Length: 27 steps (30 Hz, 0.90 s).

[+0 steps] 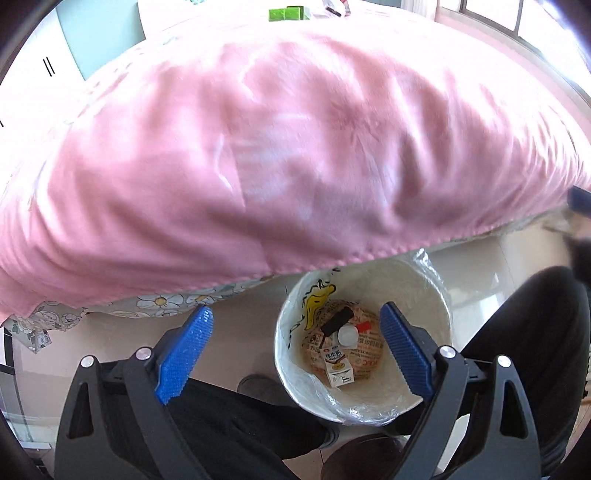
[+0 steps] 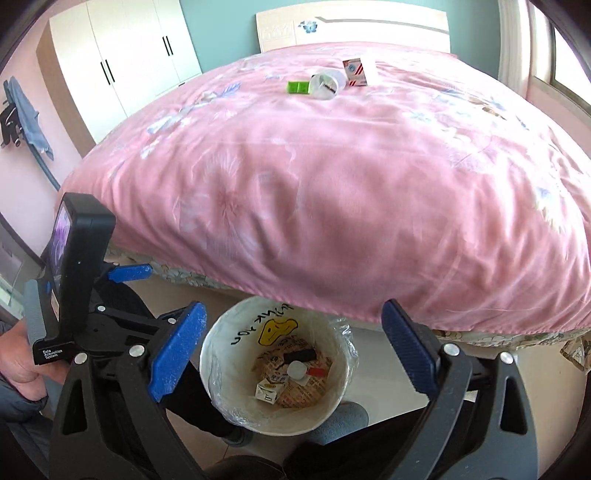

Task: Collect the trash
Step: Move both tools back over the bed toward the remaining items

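Right wrist view: right gripper (image 2: 291, 347) and left gripper (image 1: 295, 343) both spread wide, empty, above bin (image 2: 221, 402). Remaining trash, green box (image 2: 298, 87) w/ cup (image 2: 325, 85) and carton (image 2: 354, 72), sits far up pink quilt (image 2: 332, 206). Risk: long reach, pads snag quilt or knock cup away.

Bin mouth: the trash bin (image 2: 275, 373) is open at the top, so you can come straight down into it; its floor holds a milk carton (image 2: 269, 392), a white cap (image 2: 297, 370) and a black piece (image 2: 300, 356).
Far side: the pink quilt (image 2: 332, 192) overhangs the bin's far rim and blocks you there.
Near side: your legs (image 1: 524, 350) flank the bin closely.
Quilt top: broad and clear, apart from a green box (image 2: 297, 87), a clear cup (image 2: 327, 85) and a red-and-white carton (image 2: 355, 72) near the headboard (image 2: 351, 27).
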Tool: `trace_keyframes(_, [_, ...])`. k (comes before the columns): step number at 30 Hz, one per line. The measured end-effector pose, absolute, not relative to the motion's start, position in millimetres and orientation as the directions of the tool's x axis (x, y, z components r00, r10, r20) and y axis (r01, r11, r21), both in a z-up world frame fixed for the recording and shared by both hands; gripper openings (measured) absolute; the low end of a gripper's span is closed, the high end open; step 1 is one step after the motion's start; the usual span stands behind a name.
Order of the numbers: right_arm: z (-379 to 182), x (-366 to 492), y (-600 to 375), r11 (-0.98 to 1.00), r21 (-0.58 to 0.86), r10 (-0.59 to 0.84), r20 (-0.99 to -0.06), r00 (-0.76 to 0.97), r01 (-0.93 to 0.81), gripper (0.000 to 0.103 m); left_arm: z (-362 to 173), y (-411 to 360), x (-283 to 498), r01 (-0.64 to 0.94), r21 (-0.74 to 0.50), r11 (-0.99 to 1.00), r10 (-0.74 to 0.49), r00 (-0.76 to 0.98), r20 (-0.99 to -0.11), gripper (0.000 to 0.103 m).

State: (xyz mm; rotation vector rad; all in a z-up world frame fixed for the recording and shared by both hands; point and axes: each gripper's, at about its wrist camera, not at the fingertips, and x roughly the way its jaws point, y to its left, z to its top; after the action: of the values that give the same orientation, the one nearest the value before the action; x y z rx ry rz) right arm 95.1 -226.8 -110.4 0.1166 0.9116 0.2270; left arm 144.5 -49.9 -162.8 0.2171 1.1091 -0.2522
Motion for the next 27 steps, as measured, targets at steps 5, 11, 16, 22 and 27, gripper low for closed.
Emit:
trace_keyframes(5, [-88.3,92.3,-235.5,0.976,0.192,0.214,-0.732,0.646,-0.106,0.094,-132.6,-45.0,154.6,0.272,0.052,0.961,-0.090,0.486,-0.869,0.093])
trace_keyframes(11, [-75.4,90.0,-248.2,0.976,0.194,0.210,-0.717,0.664,-0.099,0.094,-103.1,-42.6,162.9,0.247,0.057,0.967,-0.087,0.537,-0.839,0.093])
trace_keyframes(16, [-76.6,91.2,-256.9,0.976,0.187,0.214,-0.722,0.658,-0.113,0.094,-92.0,-45.0,166.3,0.254,0.069,0.965,-0.090,0.564,-0.821,0.093])
trace_keyframes(22, [-65.3,93.9,-261.6,0.980,0.136,0.198,-0.719,0.666,-0.144,0.094,-72.5,-62.0,174.2,0.283,0.057,0.958,-0.126,0.587,-0.800,0.093])
trace_keyframes(27, [-43.0,113.8,-282.7,0.979,0.110,0.199,-0.688,0.698,-0.170,0.094,-58.8,-88.2,186.8,0.313,0.052,0.948,-0.159,0.611,-0.776,0.093])
